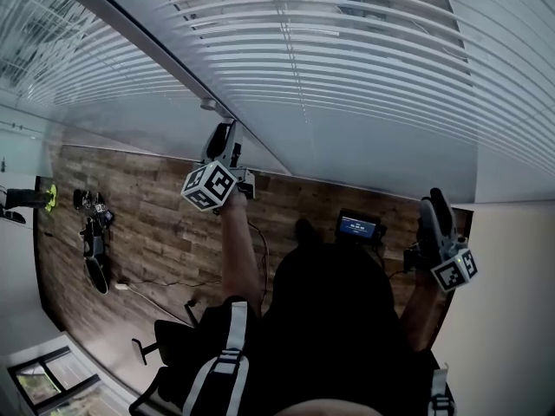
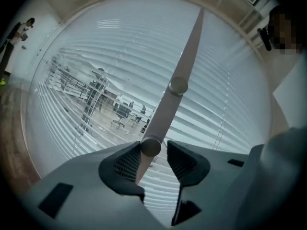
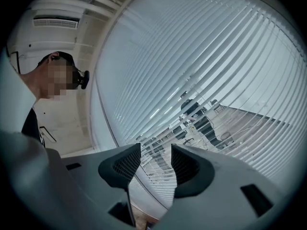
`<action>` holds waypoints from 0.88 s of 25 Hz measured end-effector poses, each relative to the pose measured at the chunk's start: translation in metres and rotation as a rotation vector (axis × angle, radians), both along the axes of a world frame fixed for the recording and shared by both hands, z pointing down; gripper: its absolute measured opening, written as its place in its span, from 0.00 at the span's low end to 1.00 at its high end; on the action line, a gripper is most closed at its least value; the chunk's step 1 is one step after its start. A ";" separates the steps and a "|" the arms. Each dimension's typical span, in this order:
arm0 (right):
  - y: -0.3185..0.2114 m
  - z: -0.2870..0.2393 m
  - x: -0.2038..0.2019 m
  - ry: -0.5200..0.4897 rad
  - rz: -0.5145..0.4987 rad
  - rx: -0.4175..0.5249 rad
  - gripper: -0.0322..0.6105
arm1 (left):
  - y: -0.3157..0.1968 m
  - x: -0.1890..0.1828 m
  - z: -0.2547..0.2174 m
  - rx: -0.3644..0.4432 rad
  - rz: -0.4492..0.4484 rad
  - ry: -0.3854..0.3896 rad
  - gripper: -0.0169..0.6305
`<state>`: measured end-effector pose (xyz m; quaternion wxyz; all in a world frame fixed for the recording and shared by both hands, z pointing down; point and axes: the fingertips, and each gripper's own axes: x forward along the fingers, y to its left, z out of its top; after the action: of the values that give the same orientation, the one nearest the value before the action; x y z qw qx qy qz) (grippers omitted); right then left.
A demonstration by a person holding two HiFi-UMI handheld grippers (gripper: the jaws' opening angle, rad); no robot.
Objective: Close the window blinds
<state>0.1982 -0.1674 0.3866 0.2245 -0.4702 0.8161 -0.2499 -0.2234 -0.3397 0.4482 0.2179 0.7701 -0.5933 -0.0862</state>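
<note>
White slatted blinds [image 1: 347,76] cover the window; through their gaps I see an office outside. The grey tilt wand [image 2: 177,85] hangs across the blinds [image 2: 230,80]. Its rounded lower end sits between the jaws of my left gripper [image 2: 156,157]. It leans on the left pad, and a gap separates it from the right pad. In the head view the left gripper [image 1: 218,133] is raised at the wand [image 1: 139,33]. My right gripper [image 3: 156,162] is open and holds nothing, pointing at the blinds [image 3: 206,56]. It hangs lower at the right [image 1: 431,206].
Wooden floor [image 1: 173,224] lies below, with dark gear [image 1: 91,232] and a cable at the left. A small lit screen [image 1: 357,226] stands near the window's foot. An office chair [image 1: 165,345] is behind me. A pale wall [image 1: 512,302] is at the right.
</note>
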 end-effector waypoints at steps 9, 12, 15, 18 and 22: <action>-0.001 0.000 0.000 0.001 0.001 0.000 0.36 | 0.000 -0.001 0.002 -0.051 -0.016 -0.346 0.23; -0.001 0.002 0.002 0.002 -0.001 0.001 0.36 | 0.001 0.004 0.004 -0.076 -0.007 -0.531 0.23; -0.001 0.005 0.003 -0.001 -0.004 0.000 0.36 | 0.003 0.007 0.007 -0.088 -0.005 -0.642 0.23; 0.000 0.011 0.005 -0.006 -0.008 -0.003 0.36 | 0.005 0.010 0.012 -0.090 -0.010 -0.729 0.23; -0.003 0.006 0.000 -0.008 -0.014 -0.001 0.36 | 0.004 0.009 0.011 -0.079 0.001 -0.740 0.23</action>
<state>0.1983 -0.1708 0.3930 0.2257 -0.4637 0.8184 -0.2536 -0.2140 -0.3358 0.4593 0.0185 0.7403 -0.6346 0.2210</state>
